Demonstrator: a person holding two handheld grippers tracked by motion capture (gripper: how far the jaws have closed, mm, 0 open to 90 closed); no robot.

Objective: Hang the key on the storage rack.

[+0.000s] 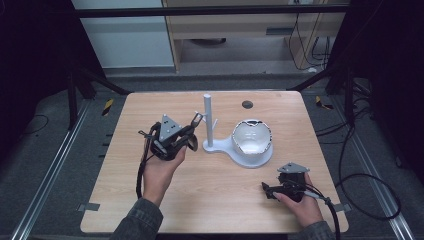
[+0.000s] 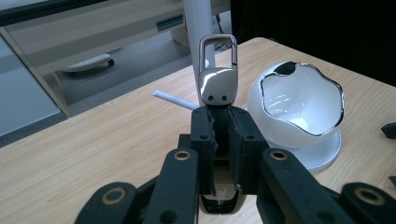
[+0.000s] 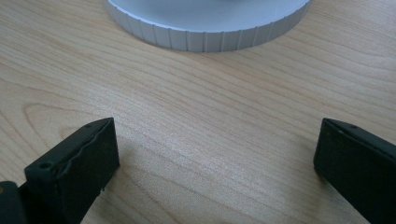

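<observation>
Gripping a shiny metal keyring clasp [image 2: 217,84], the left gripper [image 1: 192,131] is presenting its loop to the white stand's peg [image 1: 216,121] (at three o'clock, presumably for hanging); the right gripper [image 1: 272,190] is resting wide open, empty.

Table [image 1: 210,200]: light wood grain, matt, smooth. Clip [image 2: 217,81]: polished metal, mirror-glossy. Bowl [image 2: 299,105]: glossy white, looks ceramic or plastic, with a chrome-like rim. Stand base [image 3: 205,28]: matt grey-white, faceted edge, plastic look. Jaws on both grippers: matt black, slightly rough edges.
</observation>
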